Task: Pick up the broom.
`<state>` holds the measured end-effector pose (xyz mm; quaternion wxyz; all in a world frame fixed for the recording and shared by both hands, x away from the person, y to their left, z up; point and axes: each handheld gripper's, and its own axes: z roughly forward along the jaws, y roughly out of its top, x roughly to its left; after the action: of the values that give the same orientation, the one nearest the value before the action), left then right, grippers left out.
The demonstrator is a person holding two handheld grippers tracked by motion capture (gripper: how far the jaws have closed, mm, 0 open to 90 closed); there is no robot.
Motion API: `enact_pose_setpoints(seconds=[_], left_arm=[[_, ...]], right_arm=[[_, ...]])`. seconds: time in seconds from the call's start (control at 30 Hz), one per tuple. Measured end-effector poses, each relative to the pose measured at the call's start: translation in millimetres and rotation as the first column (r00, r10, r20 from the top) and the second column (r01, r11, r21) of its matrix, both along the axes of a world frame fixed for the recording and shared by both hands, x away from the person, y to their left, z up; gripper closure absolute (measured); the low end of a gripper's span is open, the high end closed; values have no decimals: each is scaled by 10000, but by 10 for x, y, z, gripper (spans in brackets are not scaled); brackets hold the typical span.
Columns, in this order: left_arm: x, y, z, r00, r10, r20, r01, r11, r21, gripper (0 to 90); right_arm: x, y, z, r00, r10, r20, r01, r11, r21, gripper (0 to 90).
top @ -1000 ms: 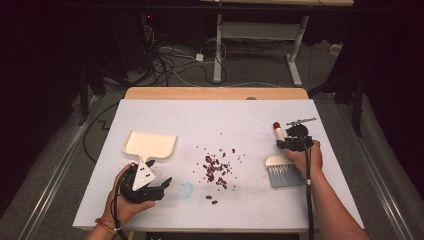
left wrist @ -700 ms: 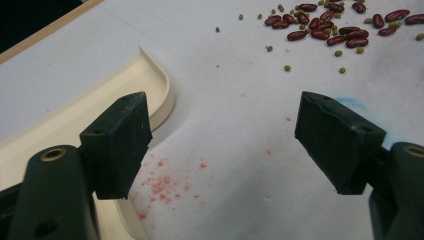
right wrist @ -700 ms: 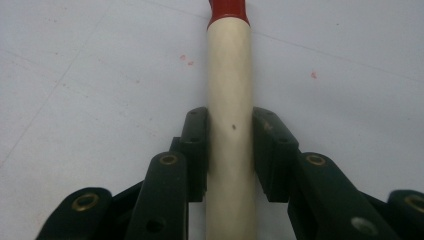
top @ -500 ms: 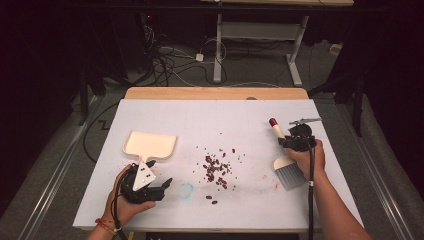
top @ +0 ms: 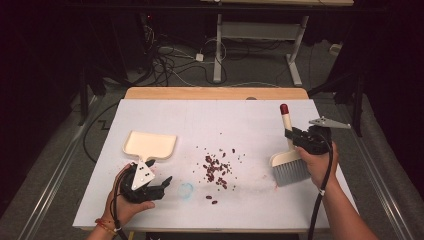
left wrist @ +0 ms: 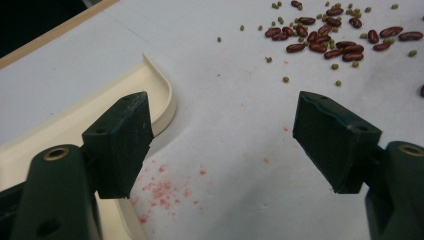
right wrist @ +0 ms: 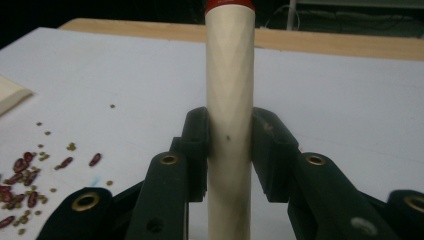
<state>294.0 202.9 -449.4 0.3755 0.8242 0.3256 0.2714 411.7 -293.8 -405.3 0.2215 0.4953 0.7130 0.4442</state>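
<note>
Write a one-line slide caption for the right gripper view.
Right gripper clamps the brush's cream handle upright above the white table, scattered beans at left.

Both grippers are black, each with two blocky dark fingers (left wrist: pixel 120 145) fixed by brass-ringed screw holes. The left gripper (top: pixel 162 184) carries a pale three-cornered plate with small holes; the right gripper (top: pixel 295 139) has a grey one. A black cable trails from each. A red-orange bracelet circles the left wrist.

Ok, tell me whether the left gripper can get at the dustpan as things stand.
Probably yes: the left gripper stands open beside the dustpan, whose cream rim lies just past one jaw, with bare table between.
</note>
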Motion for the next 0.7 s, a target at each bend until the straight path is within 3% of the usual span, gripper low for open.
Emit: enact_pose_setpoints(seconds=[0.03, 0.17, 0.2, 0.4, 0.5, 0.63, 0.7], left_arm=[[-11, -6, 34, 10000, 37, -79, -39, 9996, -286, 235], [-18, -31, 89, 10000, -33, 2, 33, 9992, -408, 241], [-13, -48, 111, 9998, -110, 174, 116, 9993, -365, 243], [-6, -138, 202, 9990, -317, 323, 330, 9987, -399, 251], [5, -189, 243, 9988, -473, 145, 480, 9974, -543, 253], [20, -303, 300, 9961, -860, 173, 867, 9950, -489, 256], [40, -445, 347, 9922, -1231, 200, 1237, 9917, -345, 257]], right_arm=[[-55, 28, 45, 9996, 61, 286, -61, 10000, 6, 699], [-140, 77, 147, 9960, 197, 866, -218, 9995, 240, 700], [-166, 100, 170, 9948, 213, 997, -241, 9993, 269, 700], [-254, 176, 240, 9895, 386, 1391, -453, 9979, 453, 701], [-293, 209, 279, 9852, 573, 1616, -633, 9975, 321, 701], [-332, 239, 309, 9811, 684, 1810, -760, 9965, 354, 701], [-382, 282, 344, 9761, 772, 2032, -847, 9960, 285, 701]])
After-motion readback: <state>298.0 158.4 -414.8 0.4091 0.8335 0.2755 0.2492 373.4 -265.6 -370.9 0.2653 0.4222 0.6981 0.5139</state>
